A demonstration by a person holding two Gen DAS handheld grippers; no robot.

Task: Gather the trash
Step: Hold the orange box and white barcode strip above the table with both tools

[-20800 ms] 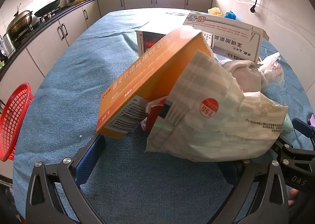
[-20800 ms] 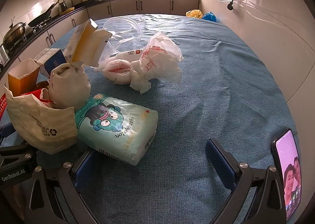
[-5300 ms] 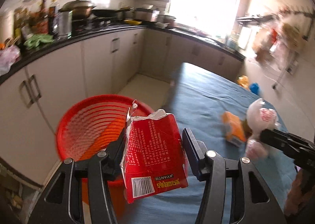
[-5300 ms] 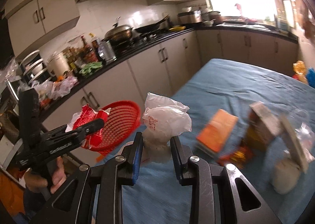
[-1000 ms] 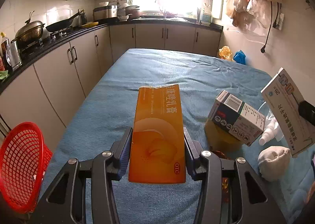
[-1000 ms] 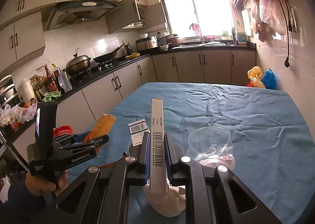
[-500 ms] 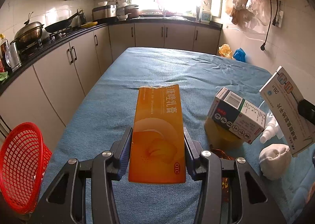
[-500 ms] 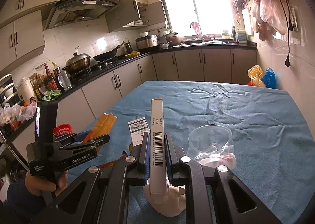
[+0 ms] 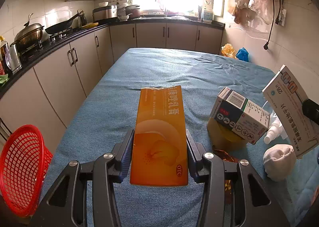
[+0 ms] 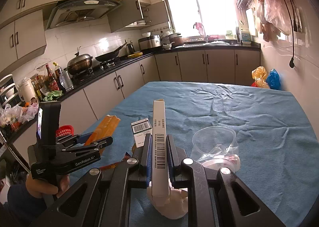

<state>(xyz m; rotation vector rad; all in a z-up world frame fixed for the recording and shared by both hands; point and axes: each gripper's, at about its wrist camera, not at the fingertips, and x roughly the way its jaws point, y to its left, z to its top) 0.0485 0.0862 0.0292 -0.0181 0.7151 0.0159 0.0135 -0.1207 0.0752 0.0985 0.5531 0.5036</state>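
Observation:
My left gripper (image 9: 159, 147) is shut on a long orange box (image 9: 159, 137), held flat above the blue table (image 9: 159, 67). The orange box also shows in the right wrist view (image 10: 103, 129). My right gripper (image 10: 159, 153) is shut on a thin white medicine box (image 10: 159, 141) held on edge; it shows at the right in the left wrist view (image 9: 289, 111). A red mesh basket (image 9: 20, 167) stands on the floor at the table's left. On the table lie a white-and-green box (image 9: 239, 115), a brown box (image 9: 223, 137) under it, and a white wad (image 9: 279, 159).
A clear plastic cup in a bag (image 10: 215, 143) lies right of my right gripper. Kitchen cabinets (image 9: 59, 71) run along the left and back. Orange and blue bags (image 10: 265, 79) sit beyond the table's far right corner. A tiled wall borders the right side.
Both grippers have risen slightly with their boxes still held. Nothing was let go or picked up in the last second.

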